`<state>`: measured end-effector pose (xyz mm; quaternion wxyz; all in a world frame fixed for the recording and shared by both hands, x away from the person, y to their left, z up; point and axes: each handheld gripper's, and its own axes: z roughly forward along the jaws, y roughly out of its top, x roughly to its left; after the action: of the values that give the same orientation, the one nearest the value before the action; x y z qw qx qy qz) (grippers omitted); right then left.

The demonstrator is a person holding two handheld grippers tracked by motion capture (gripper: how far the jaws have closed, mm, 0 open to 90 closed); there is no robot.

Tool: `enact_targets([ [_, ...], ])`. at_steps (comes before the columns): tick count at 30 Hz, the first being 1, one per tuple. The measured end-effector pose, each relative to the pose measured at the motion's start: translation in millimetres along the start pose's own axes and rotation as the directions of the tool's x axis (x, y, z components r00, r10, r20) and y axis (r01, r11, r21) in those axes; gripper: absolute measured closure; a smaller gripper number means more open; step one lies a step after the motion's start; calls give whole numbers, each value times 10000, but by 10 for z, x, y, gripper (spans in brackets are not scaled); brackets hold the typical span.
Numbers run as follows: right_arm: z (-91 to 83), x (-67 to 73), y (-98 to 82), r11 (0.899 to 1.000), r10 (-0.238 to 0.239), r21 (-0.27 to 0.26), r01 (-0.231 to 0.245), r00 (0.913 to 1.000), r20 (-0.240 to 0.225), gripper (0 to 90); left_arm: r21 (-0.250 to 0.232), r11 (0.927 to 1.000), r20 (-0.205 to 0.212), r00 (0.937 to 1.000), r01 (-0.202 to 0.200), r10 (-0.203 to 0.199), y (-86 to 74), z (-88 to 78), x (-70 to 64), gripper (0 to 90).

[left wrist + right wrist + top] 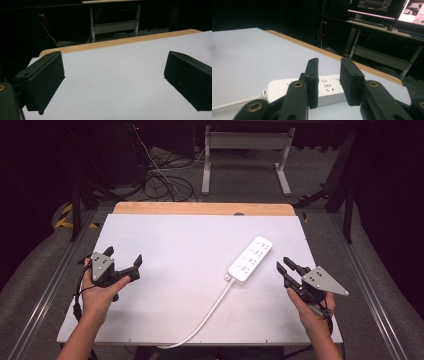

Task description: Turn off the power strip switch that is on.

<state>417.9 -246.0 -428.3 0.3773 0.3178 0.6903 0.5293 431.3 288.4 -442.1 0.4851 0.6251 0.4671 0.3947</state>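
Right now, high view: power strip (pixel 250 258) is lying flat on the white table (pixel 165 270), sitting just ahead-left of the right gripper (pixel 286 266) tips, near but not touching; its long axis is running diagonally, far end up-right, cord (pixel 210 312) end toward the person. Right hand (pixel 312 312) is clearly the nearer one, gripper pointing forward-left at the strip's near half, jaws partly closed with a narrow gap, nothing between them. Left gripper (pixel 124 261) is sitting well apart on the strip's far side, jaws spread wide and empty, left hand (pixel 99 292) resting low over the table. Left gripper view: both pads are standing far apart over bare table, nothing between or touching them. Right gripper view: right gripper's fingers (pixel 312 82) are standing close together, gap narrow, holding nothing; strip is lying crosswise just beyond the tips, cord trailing off leftward. Likely next move is a short reach forward onto the strip body, jaws needing to straddle its short width.
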Motion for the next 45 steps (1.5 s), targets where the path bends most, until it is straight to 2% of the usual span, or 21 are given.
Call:
enact_targets([
  [4, -4, 8, 18, 9996, 71, 269, -69, 9999, -84, 769, 20, 10000, -3, 10000, -15, 15, -3, 2, 1, 36],
  [6, -14, 12, 44, 9986, 168, 501, -158, 9997, -202, 831, 29, 10000, -9, 10000, -19, 19, -4, 3, 1, 36],
  [9, -15, 14, 60, 9982, 143, 578, -130, 9996, -224, 856, 34, 10000, -7, 10000, -30, 30, -5, 3, 2, 36],
  [11, -22, 11, 94, 9955, 176, 935, -150, 9995, -275, 899, 42, 10000, -7, 10000, -36, 36, -6, 4, 1, 36],
  [13, -22, 7, 106, 9940, 220, 1075, -185, 9993, -315, 900, 53, 10000, -2, 10000, -42, 42, -8, 5, 1, 36],
  [14, -16, -13, 136, 9911, 582, 1229, -519, 9972, -477, 900, 56, 10000, 4, 10000, -21, 21, -9, 6, -1, 35],
  [15, -16, -13, 136, 9911, 582, 1229, -519, 9972, -477, 900, 55, 10000, 5, 10000, -22, 22, -10, 7, -2, 35],
  [18, 24, -37, 199, 9856, 1100, 1365, -996, 9914, -712, 900, 105, 9999, 37, 10000, -38, 37, -15, 13, -4, 36],
  [19, 40, -36, 215, 9843, 1124, 1450, -1004, 9906, -774, 900, 105, 9999, 37, 10000, -38, 37, -15, 13, -4, 36],
  [25, 139, -9, 306, 9811, 922, 1774, -774, 9928, -769, 900, 113, 9999, 57, 10000, -47, 47, -21, 14, -1, 36],
  [28, 250, 28, 364, 9737, 859, 2180, -663, 9930, -815, 900, 132, 9999, 22, 10000, -94, 94, -24, 14, 2, 36],
  [31, 308, 52, 382, 9698, 868, 2352, -640, 9923, -881, 900, 142, 9998, 19, 9999, -114, 114, -25, 13, 1, 36],
  [32, 357, 82, 394, 9648, 917, 2548, -652, 9914, -937, 900, 142, 9998, 19, 9999, -114, 114, -25, 13, 1, 36],
  [42, 585, 144, 422, 9506, 816, 3077, -421, 9898, -1165, 900, 156, 9998, 36, 9999, -142, 142, -29, 9, 5, 38],
  [45, 653, 176, 424, 9473, 661, 3196, -242, 9905, -1208, 900, 179, 9997, 66, 9999, -147, 146, -29, 12, 3, 39],
])
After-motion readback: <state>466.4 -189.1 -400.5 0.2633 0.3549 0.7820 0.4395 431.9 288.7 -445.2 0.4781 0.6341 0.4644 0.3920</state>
